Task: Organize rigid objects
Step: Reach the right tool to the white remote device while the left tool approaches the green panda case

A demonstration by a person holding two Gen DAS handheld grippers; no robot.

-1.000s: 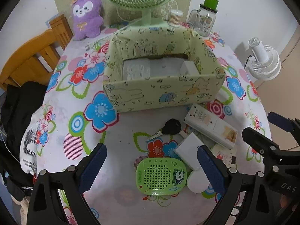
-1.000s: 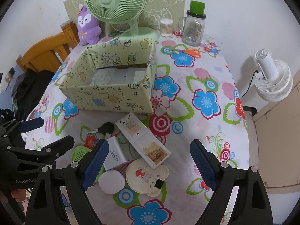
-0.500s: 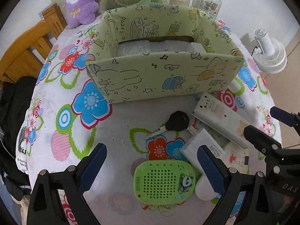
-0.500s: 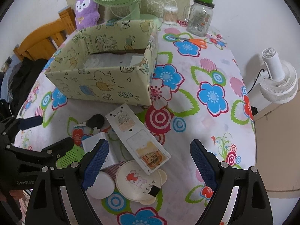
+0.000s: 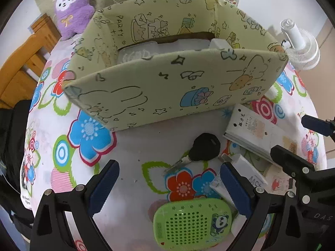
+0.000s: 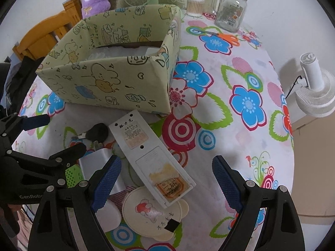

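Rigid objects lie in a loose cluster on the flowered tablecloth (image 6: 247, 67) in front of the pale green cartoon-print box (image 5: 167, 92), and I read them left to right from my left wrist view. My left gripper (image 5: 169, 188) hangs over the cloth with its jaws spread wide and nothing between the pads. Just inside its right finger sits the green perforated case with a panda sticker (image 5: 193, 222); beyond it lies a black-headed key (image 5: 206, 149), blade pointing left. To the right a white charger block (image 5: 249, 169) leans against the long white remote-like panel (image 5: 257, 131), which runs diagonally from the box's corner.

From my right wrist view, my right gripper (image 6: 165, 183) is likewise wide open and holds nothing; its left finger overlaps the charger, and the panel's lower end lies between the fingers without touching either. Under that end sits a round cream coaster with a cartoon print (image 6: 152, 213). Further right, the cloth is bare but for orange-handled scissors (image 6: 222, 35) near a glass jar with a green lid (image 6: 232, 10) at the far edge.
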